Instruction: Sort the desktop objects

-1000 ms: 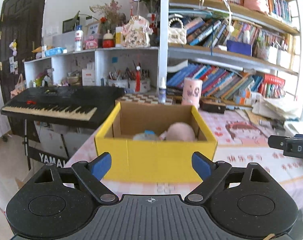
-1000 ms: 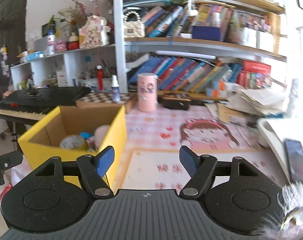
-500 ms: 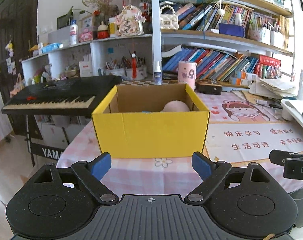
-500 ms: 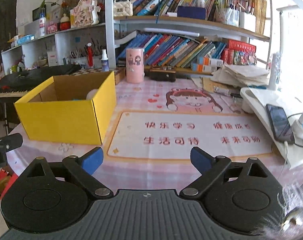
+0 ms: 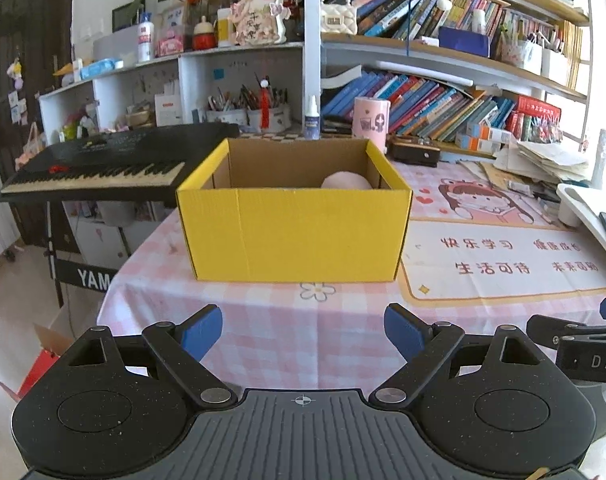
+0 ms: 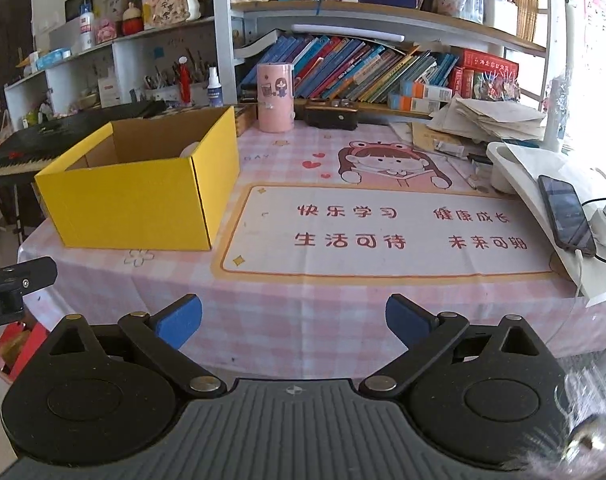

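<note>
Hovering short of the near bench (image 6: 303, 320) edge, both tools are empty: the right tool (image 6: 293, 316) has its jaws opening toward their widest with nothing between them, and the left tool (image 5: 303, 326) stands wide too, only checked cloth showing in its gap.

The yellow box (image 5: 295, 232) sits centre frame in the left wrist view and at left in the right wrist view. A pale pink rounded thing (image 5: 345, 181) shows above its front wall, so some sorting looks done. What else lies inside is hidden.

Risks from here, as I judge them:
- The two tools sit near each other; the right one's arm shows at the lower right of the left view, so a careless swing could knock them together.
- The box is light cardboard and could slide or tip if a finger catches its rim.
- The phone (image 6: 567, 212), at right on a white tray with a cable, could be dragged off.
- The pink cup (image 6: 275, 98) stands upright behind the box and could topple on a reach.
</note>
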The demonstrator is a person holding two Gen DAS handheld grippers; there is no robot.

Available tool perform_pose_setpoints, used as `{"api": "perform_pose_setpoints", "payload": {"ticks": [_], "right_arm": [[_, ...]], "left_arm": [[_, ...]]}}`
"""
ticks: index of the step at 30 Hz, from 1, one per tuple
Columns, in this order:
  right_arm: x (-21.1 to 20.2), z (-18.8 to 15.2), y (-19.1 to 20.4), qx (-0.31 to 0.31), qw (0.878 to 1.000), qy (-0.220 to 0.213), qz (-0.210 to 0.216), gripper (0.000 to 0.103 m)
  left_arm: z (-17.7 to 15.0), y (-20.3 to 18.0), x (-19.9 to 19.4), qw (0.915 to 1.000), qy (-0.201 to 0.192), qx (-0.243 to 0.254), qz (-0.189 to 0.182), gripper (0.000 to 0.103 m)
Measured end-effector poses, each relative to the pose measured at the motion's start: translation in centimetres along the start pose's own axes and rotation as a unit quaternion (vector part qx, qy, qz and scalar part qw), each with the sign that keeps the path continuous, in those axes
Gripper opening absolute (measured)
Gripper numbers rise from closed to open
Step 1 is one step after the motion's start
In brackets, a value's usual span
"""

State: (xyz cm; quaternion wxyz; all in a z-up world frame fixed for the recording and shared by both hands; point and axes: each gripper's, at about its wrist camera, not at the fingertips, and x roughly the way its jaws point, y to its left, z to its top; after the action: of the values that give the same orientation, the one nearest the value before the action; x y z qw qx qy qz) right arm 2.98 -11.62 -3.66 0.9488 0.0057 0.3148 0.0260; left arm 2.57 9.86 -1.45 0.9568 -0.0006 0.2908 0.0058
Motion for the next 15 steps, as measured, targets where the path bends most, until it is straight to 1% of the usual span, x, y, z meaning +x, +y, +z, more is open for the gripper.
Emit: {"api": "perform_pose_setpoints", "payload": {"ticks": [9,15], "right_arm": [[-0.10,-0.64,-0.05,-0.003,1.000,0.026,0.005,0.101],[-0.15,-0.95,-0.23,0.001,0.999,0.037,0.008,0.102]], "left_arm": [[-0.37,-0.86,0.25,0.9995,0.019,0.016,-0.017,0.090],[-0.55,-0.87,0.38,0.9993,0.027,0.011,-0.021,0.090]]}}
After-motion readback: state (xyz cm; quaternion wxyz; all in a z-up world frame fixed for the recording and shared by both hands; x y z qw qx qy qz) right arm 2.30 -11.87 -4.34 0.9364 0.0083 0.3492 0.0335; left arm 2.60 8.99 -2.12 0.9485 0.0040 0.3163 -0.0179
